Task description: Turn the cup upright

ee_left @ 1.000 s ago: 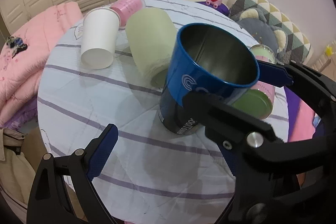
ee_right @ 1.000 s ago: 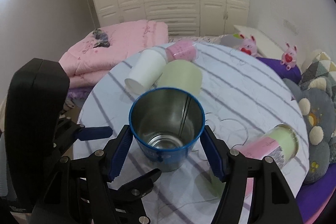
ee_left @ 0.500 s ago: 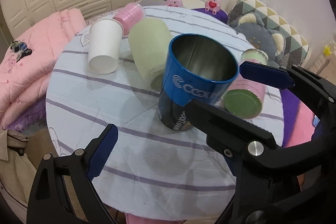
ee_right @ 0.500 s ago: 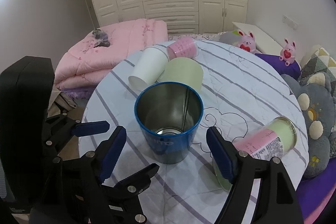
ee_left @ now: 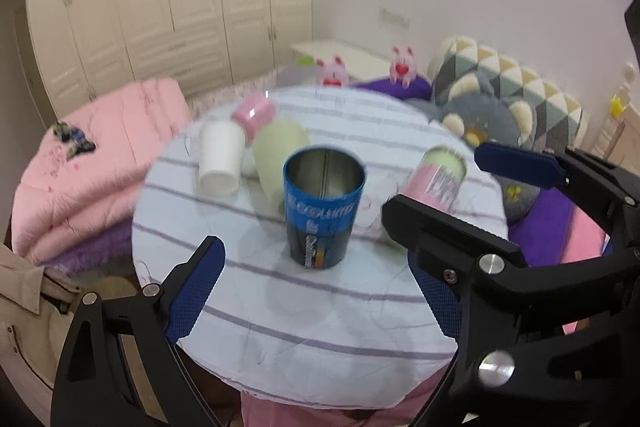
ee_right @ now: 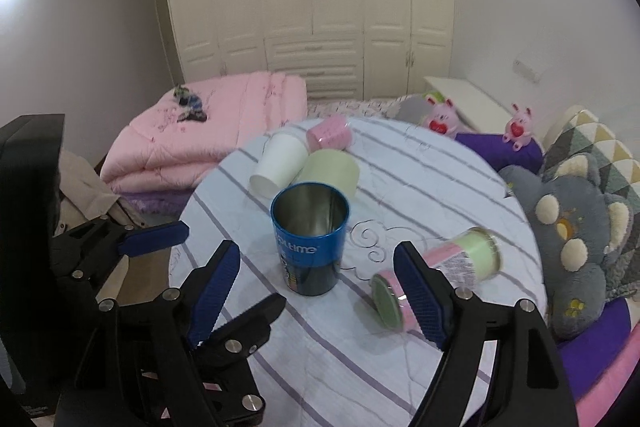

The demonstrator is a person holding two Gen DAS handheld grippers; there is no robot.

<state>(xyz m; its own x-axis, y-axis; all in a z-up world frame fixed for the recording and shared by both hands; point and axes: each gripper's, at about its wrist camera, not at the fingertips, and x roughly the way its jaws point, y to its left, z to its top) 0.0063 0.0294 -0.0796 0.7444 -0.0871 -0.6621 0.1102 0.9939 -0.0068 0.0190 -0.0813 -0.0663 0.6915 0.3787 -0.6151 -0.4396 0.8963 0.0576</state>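
Both jaws apart, empty — blue cup upright; printed lettering sharp in right view only.

Round table: bare striped cloth on the near side of the upright blue cup. Behind it, touching or nearly so, lie the green cup, white cup and pink cup. To its right lies a pink-green cup.

Cup upright mid-table; three tipped cups behind, two at right.
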